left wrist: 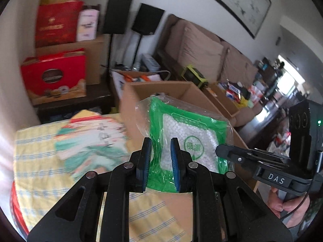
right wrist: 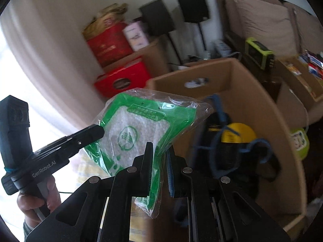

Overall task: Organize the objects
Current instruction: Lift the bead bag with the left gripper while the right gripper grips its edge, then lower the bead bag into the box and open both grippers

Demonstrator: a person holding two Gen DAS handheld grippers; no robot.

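A clear-wrapped green packet of white beads (left wrist: 187, 137) (right wrist: 133, 129) hangs in the air, and both grippers hold it. My left gripper (left wrist: 160, 143) is shut on its lower left part, with the blue pads on either side of the plastic. My right gripper (right wrist: 160, 148) is shut on the packet's lower right edge. In the left wrist view the right gripper (left wrist: 220, 150) comes in from the right, held by a hand. The left gripper (right wrist: 99, 131) shows in the right wrist view at the packet's left edge. An open cardboard box (left wrist: 157, 84) (right wrist: 201, 66) stands just behind the packet.
Inside the box lies a yellow and black item with blue straps (right wrist: 234, 135). A yellow checked cloth (left wrist: 36, 153) with folded fabric lies lower left. Red gift boxes (left wrist: 54, 74), two black speakers (left wrist: 117, 14), a sofa (left wrist: 201, 48) and a second filled carton (left wrist: 226, 98) stand behind.
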